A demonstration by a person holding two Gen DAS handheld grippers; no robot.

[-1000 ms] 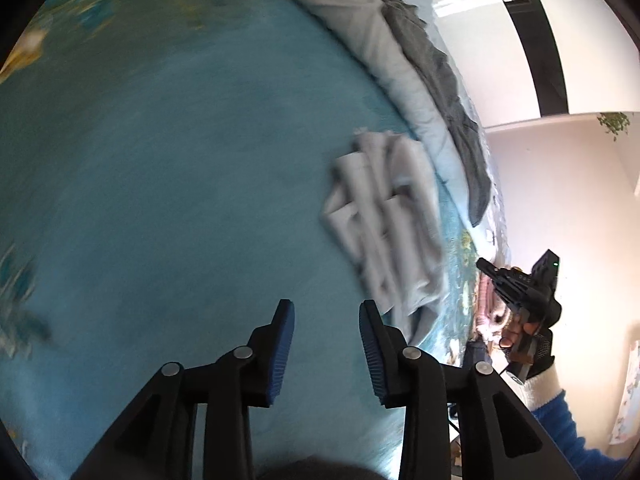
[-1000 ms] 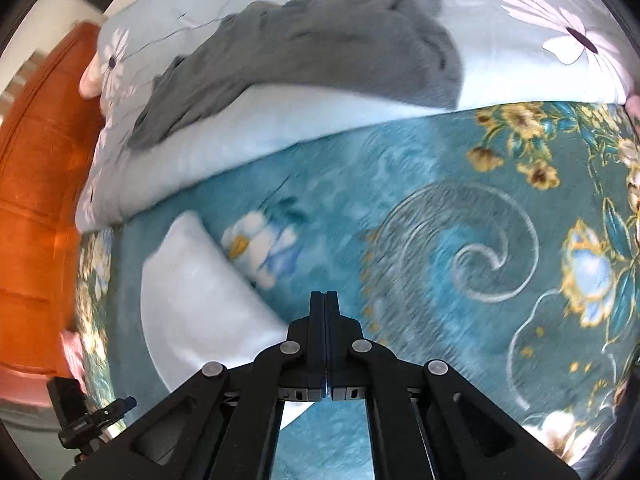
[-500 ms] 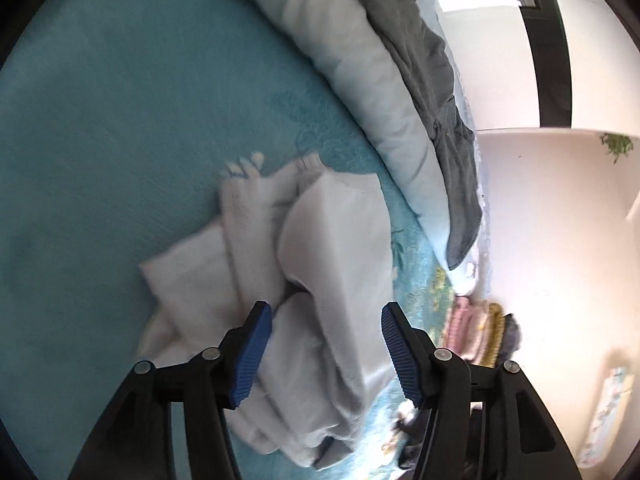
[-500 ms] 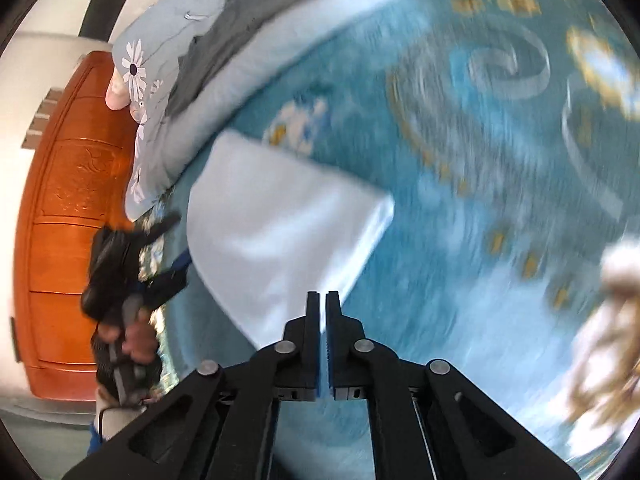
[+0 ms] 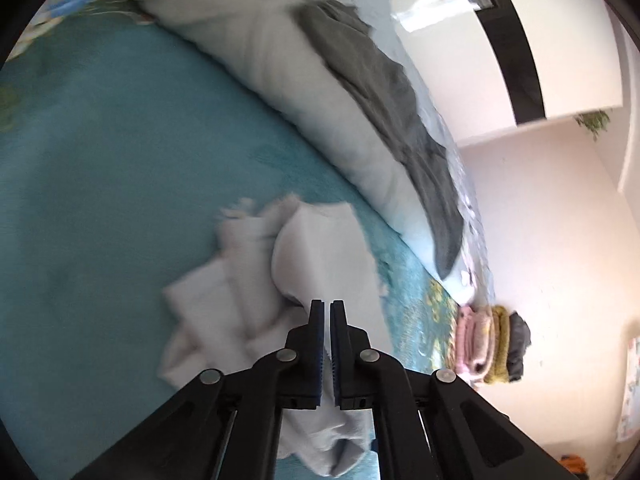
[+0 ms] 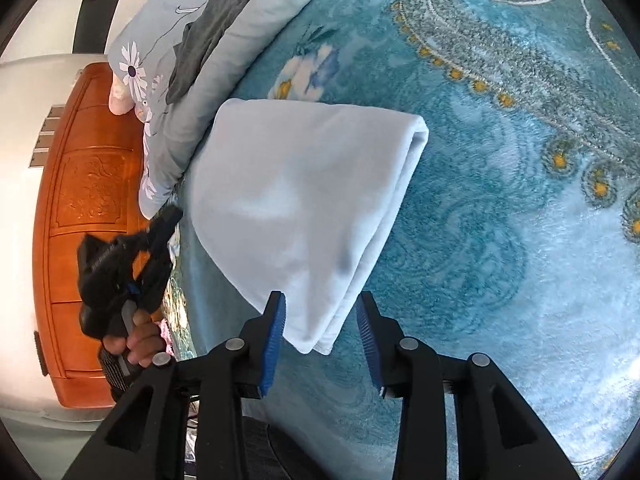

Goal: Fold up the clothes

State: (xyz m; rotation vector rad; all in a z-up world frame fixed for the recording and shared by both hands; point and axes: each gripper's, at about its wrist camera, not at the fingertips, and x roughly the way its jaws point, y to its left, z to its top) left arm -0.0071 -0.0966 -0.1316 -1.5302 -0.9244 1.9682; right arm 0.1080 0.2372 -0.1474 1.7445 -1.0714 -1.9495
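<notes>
A crumpled pale grey garment lies on the teal blanket. My left gripper is shut on a fold of that garment near its lower right part. In the right wrist view a neatly folded white cloth lies on the teal patterned blanket. My right gripper is open, with its jaws either side of the cloth's near corner. The left gripper shows there in the person's hand, at the bed's left edge.
A rolled light blue quilt with a dark grey garment on it runs along the bed's far side. A stack of folded pink, yellow and dark clothes sits by the wall. An orange wooden door is at the left.
My left gripper closed on the crumpled garment; half a second ago it was open above it. My right gripper opened and came down to the folded white cloth's corner.
</notes>
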